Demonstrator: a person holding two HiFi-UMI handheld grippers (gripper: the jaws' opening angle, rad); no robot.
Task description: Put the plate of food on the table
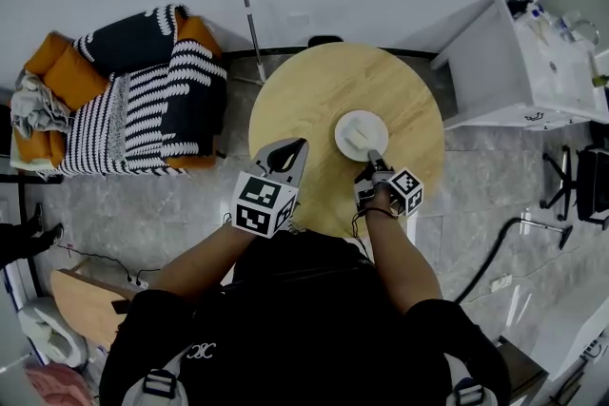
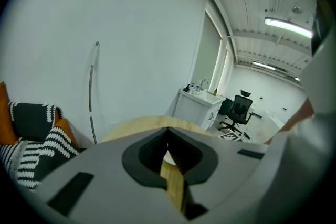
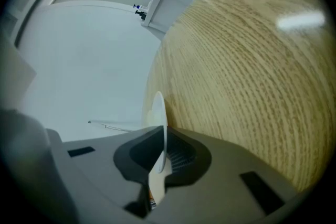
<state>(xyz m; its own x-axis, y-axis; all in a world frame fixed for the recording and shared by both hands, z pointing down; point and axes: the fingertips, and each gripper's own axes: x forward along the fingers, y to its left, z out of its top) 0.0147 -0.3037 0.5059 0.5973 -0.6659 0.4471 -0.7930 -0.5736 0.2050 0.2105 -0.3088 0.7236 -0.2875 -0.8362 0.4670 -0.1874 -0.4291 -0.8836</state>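
A white plate [image 1: 362, 133] with a pale piece of food on it lies on the round wooden table [image 1: 314, 90], right of the middle. My right gripper [image 1: 375, 157] is shut on the plate's near rim. In the right gripper view the plate [image 3: 159, 113] shows edge-on between the jaws of that gripper [image 3: 161, 139], low over the table [image 3: 236, 60]. My left gripper [image 1: 298, 145] hovers over the table's near left part, shut with nothing in it. In the left gripper view the tips of this gripper [image 2: 167, 134] meet above the table [image 2: 142, 126].
An orange sofa with striped blankets [image 1: 124, 100] stands to the left. A white cabinet [image 1: 514, 62] sits close to the table's right side, with a black office chair [image 1: 580, 181] beyond it. A thin pole [image 1: 245, 0] leans at the wall behind the table.
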